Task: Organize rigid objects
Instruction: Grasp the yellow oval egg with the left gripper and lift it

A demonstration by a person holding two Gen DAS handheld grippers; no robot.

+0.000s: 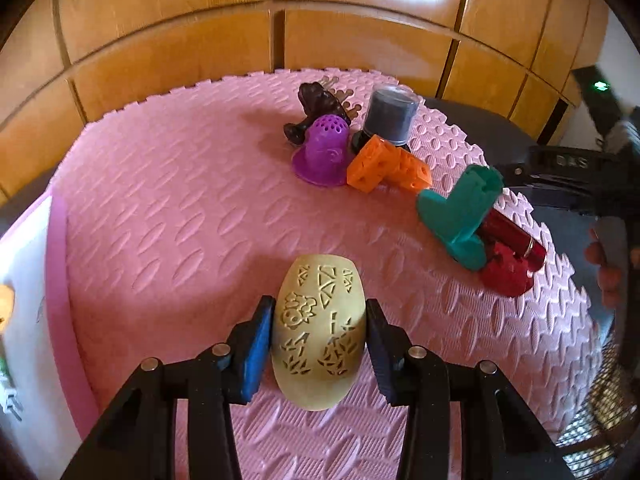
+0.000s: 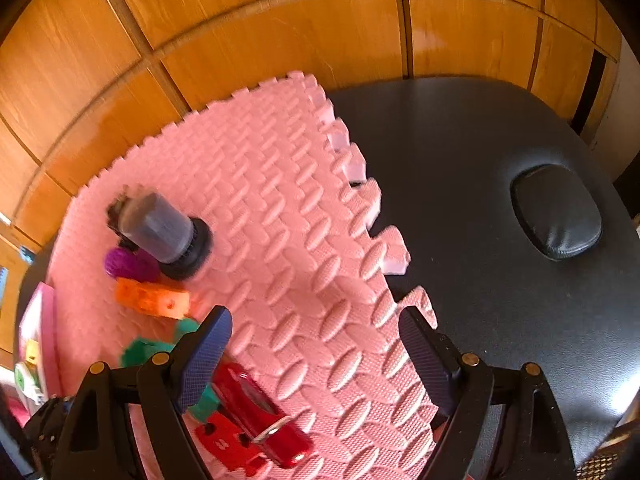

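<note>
A yellow egg-shaped piece [image 1: 320, 332] with carved patterns sits between the blue pads of my left gripper [image 1: 320, 305], which is shut on it just above the pink foam mat [image 1: 180, 200]. Farther back lie a purple perforated hat shape [image 1: 320, 152], orange cube blocks [image 1: 384, 164], a dark cylinder [image 1: 390, 114] and a brown figure [image 1: 316, 102]. To the right are a teal piece [image 1: 460, 208], a red tube [image 1: 516, 240] and a red block [image 1: 504, 276]. My right gripper [image 2: 316, 320] hangs open over bare mat, with the red tube [image 2: 256, 412] just beside its left finger.
The mat covers part of a black padded table [image 2: 480, 240] with a raised black cushion [image 2: 558, 218]. A pink-edged white box [image 1: 56, 280] stands at the mat's left side. Wooden wall panels [image 2: 280, 40] close off the back. A hand [image 1: 608, 264] shows at the right edge.
</note>
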